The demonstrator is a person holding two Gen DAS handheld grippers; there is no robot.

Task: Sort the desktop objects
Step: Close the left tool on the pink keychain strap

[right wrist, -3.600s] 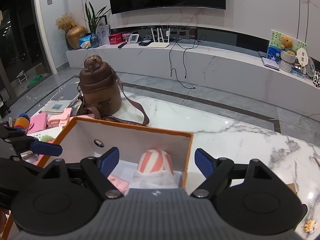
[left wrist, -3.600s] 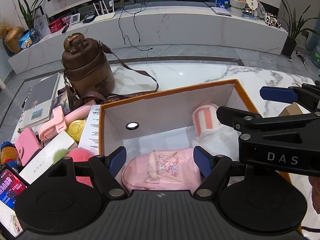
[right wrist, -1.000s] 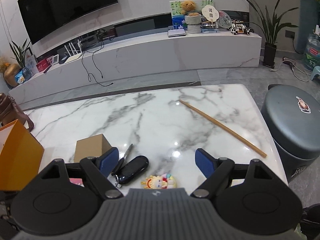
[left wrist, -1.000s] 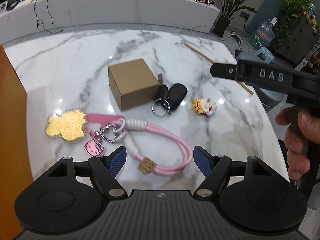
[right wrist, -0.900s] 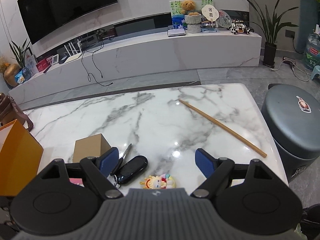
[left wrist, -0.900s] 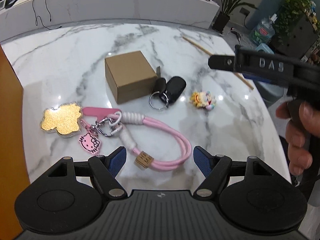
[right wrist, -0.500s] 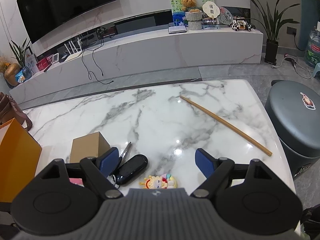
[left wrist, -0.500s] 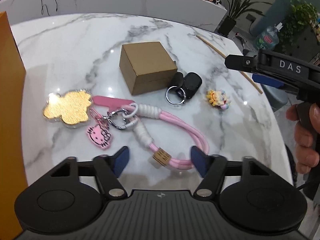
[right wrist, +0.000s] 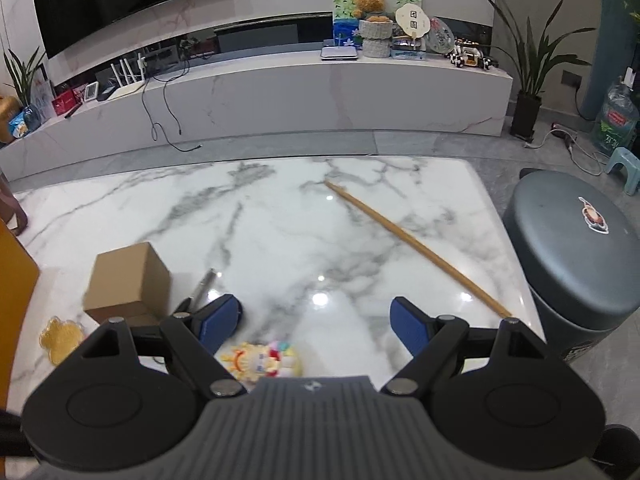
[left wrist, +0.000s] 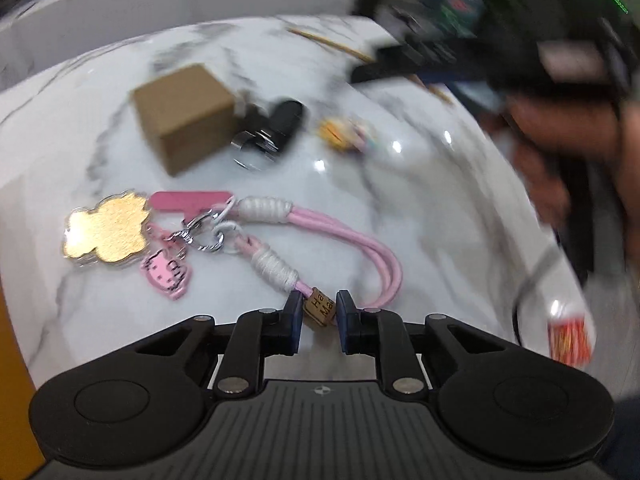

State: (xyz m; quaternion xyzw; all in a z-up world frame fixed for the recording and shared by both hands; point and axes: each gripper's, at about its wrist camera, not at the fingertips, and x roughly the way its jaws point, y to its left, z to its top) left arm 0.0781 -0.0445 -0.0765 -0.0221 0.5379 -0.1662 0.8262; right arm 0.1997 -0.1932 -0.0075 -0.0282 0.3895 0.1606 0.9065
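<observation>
A pink lanyard [left wrist: 352, 240] lies on the marble table [left wrist: 420, 208], clipped to a gold charm [left wrist: 106, 232] and a pink cat charm [left wrist: 166, 274]. My left gripper [left wrist: 318, 312] is low over the near end of the cord. Its jaws are closing, and the pads touch both sides of the wooden tag [left wrist: 320, 306] between them. My right gripper [right wrist: 316, 324] stands open over the table with nothing between its fingers. A small colourful toy figure [right wrist: 260, 360] lies just under its left finger. In the left wrist view the right gripper [left wrist: 400, 68] is a blur at the upper right.
A brown cardboard box [right wrist: 128, 280] and a black car key [left wrist: 276, 128] sit side by side behind the lanyard. A long wooden stick [right wrist: 412, 244] lies towards the table's right edge. An orange box wall [right wrist: 12, 264] stands at the left. A dark round stool [right wrist: 576, 248] stands beside the table.
The left gripper has dropped towards the lanyard and its jaws have come in from wide apart to the wooden tag. The right gripper has stayed where it was, open.
</observation>
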